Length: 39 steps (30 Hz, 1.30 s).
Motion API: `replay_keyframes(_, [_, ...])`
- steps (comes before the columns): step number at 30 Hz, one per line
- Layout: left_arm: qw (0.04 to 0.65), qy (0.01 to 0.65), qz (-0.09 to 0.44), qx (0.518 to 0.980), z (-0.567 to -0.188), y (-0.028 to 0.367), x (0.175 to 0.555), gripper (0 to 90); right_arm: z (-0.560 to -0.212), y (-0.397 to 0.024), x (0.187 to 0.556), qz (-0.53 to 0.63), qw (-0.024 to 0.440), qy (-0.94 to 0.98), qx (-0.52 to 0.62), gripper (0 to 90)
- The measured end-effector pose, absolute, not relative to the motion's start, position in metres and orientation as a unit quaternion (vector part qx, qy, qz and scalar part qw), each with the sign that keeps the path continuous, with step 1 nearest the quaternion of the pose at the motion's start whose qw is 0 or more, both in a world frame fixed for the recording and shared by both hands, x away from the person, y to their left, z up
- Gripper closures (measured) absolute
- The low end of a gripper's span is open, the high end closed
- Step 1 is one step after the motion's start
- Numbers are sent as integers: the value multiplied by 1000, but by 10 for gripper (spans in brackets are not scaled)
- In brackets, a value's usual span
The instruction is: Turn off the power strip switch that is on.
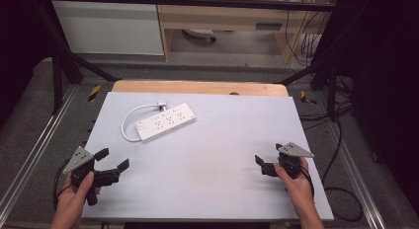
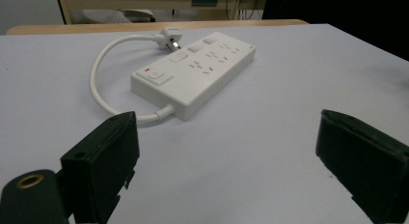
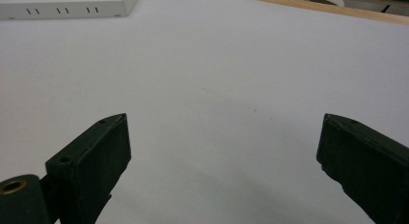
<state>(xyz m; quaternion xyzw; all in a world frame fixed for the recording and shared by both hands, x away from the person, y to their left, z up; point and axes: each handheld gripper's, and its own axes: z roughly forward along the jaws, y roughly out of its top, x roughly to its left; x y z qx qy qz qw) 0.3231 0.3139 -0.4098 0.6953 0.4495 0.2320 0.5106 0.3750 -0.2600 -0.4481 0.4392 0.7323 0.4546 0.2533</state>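
Observation:
A white power strip (image 1: 165,122) lies at the back left of the pale table top (image 1: 207,155), its short white cable (image 1: 129,121) looping round to a plug (image 1: 161,105) behind it. In the left gripper view the power strip (image 2: 197,72) lies just ahead of the jaws, with its cable (image 2: 99,79) and plug (image 2: 170,39) to the left. My left gripper (image 1: 112,158) is open over the table's front left, nothing between its jaws. At the front right my right gripper (image 1: 267,154) is open too, over bare table, with a strip corner (image 3: 67,4) far off.
A wooden board edge (image 1: 197,87) runs along the table's far side. Metal frame rails (image 1: 29,160) flank the table, and black cables (image 1: 336,189) lie on the floor to the right. A wooden shelf unit (image 1: 222,21) stands beyond.

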Motion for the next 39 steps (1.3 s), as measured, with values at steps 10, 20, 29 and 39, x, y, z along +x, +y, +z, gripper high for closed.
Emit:
replay_keyframes(10, [512,457,230,690,-410,316,324,80,-450,-260,376,447,242,738,443,49])
replay_keyframes(20, [503,452,224,702,-413,311,324,78,-449,-258,376,446,242,739,442,43])
replay_keyframes(29, [507,454,219,699,-413,310,324,73,-448,-258,374,451,244,735,444,41])
replay_keyframes(39, [510,450,218,699,-409,303,338,73,-447,-255,373,456,241,737,437,40])
